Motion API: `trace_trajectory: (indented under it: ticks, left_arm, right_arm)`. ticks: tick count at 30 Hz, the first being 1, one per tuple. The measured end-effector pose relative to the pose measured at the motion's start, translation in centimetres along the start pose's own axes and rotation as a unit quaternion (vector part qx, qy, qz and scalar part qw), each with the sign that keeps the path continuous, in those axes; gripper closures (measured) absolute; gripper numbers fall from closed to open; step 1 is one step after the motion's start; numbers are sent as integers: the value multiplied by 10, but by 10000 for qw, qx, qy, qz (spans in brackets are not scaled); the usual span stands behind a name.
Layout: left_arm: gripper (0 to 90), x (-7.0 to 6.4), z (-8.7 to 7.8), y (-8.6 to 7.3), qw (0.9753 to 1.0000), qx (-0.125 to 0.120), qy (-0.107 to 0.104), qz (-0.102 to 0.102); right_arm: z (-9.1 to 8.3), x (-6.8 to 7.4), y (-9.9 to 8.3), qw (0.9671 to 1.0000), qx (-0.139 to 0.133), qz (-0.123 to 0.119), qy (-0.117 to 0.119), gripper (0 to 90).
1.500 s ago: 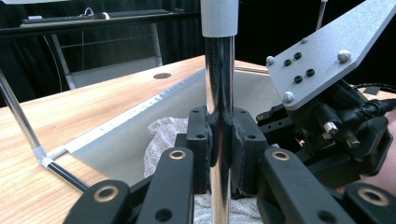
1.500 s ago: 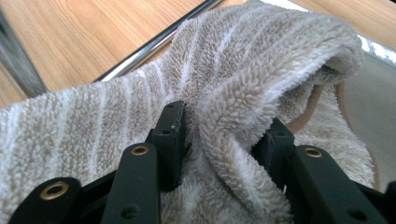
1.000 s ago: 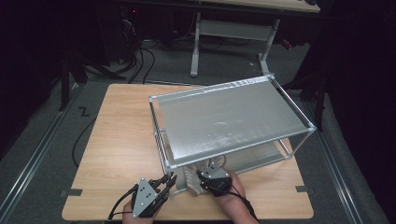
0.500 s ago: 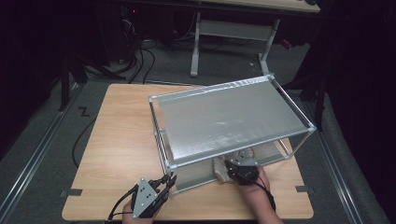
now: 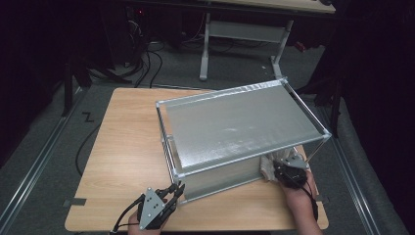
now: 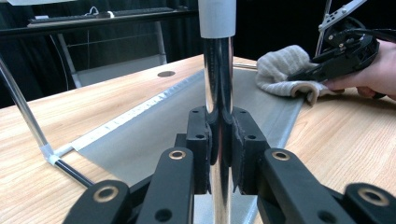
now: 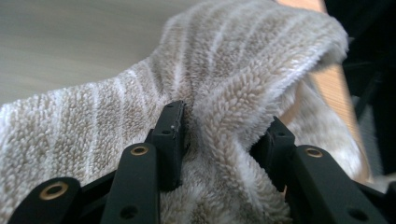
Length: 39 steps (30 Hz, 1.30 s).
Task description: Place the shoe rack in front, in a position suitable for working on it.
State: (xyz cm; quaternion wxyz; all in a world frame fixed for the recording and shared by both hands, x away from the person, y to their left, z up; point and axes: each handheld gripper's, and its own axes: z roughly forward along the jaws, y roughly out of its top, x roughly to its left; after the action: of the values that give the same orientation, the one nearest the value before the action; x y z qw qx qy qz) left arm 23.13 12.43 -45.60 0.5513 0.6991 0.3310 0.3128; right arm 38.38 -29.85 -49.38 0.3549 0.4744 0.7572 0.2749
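Note:
A metal rack with a grey top shelf (image 5: 235,127) stands on the wooden table (image 5: 122,142). My left gripper (image 5: 177,188) (image 6: 219,144) is shut on the rack's chrome corner post (image 6: 218,70) at the near left corner. My right gripper (image 5: 288,171) (image 7: 224,135) is at the rack's near right corner, shut on a thick fold of a beige striped towel (image 7: 243,60) (image 5: 271,166). The towel lies bunched on the edge of the grey lower shelf (image 6: 163,130). In the left gripper view the towel (image 6: 285,65) sits at the far right, with the right gripper (image 6: 345,51) and a hand on it.
The rack covers the table's right half, and bare wood lies to its left. A round hole (image 6: 166,73) marks the tabletop beyond the shelf. Behind the table stands a desk frame (image 5: 240,34), with cables (image 5: 142,58) on the floor.
My right gripper has slid the towel to the right along the lower shelf, from near the left post to the right corner. The left gripper has stayed on the post.

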Motion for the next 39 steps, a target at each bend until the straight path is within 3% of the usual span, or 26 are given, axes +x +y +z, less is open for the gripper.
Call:
trace_trajectory:
  ticks: [3,8,11,14,19,25,26,27,32,35,36,39]
  left_arm:
    - [792,0,0,0,10000,-6,6,-9]
    - [792,0,0,0,10000,-1,2,3]
    - [793,0,0,0,10000,-11,3,-43]
    - [793,0,0,0,10000,-15,5,-50]
    - [793,0,1,1,10000,-15,10,-70]
    - [793,-1,1,0,10000,-22,20,-87]
    - [794,-1,1,0,10000,-22,15,-82]
    - [794,-1,1,0,9999,-23,18,-103]
    - [795,0,1,0,9999,-30,6,-125]
    - [795,0,2,0,9999,-35,2,-108]
    - [795,0,2,1,9999,-35,0,-114]
    - [795,1,2,1,10000,-14,-13,-81]
  right_arm:
    - [2,-17,-4,9995,47,106,-288,587]
    - [4,-25,-5,9983,98,179,-543,603]
    - [4,-22,-5,9991,92,115,-409,657]
    - [2,-14,-4,9997,48,113,-201,654]
    - [-2,13,2,9998,-49,-74,182,647]
    - [-8,61,13,9958,-123,-456,785,647]
    - [-10,72,16,9939,-203,-649,871,646]
    - [-11,80,18,9933,-163,-664,936,645]
    - [-17,124,29,9837,-327,-1190,1310,645]
    - [-19,143,34,9784,-381,-1361,1511,646]
    - [-21,150,35,9785,-324,-1279,1587,645]
    - [-23,167,41,9694,-506,-1580,1810,645]
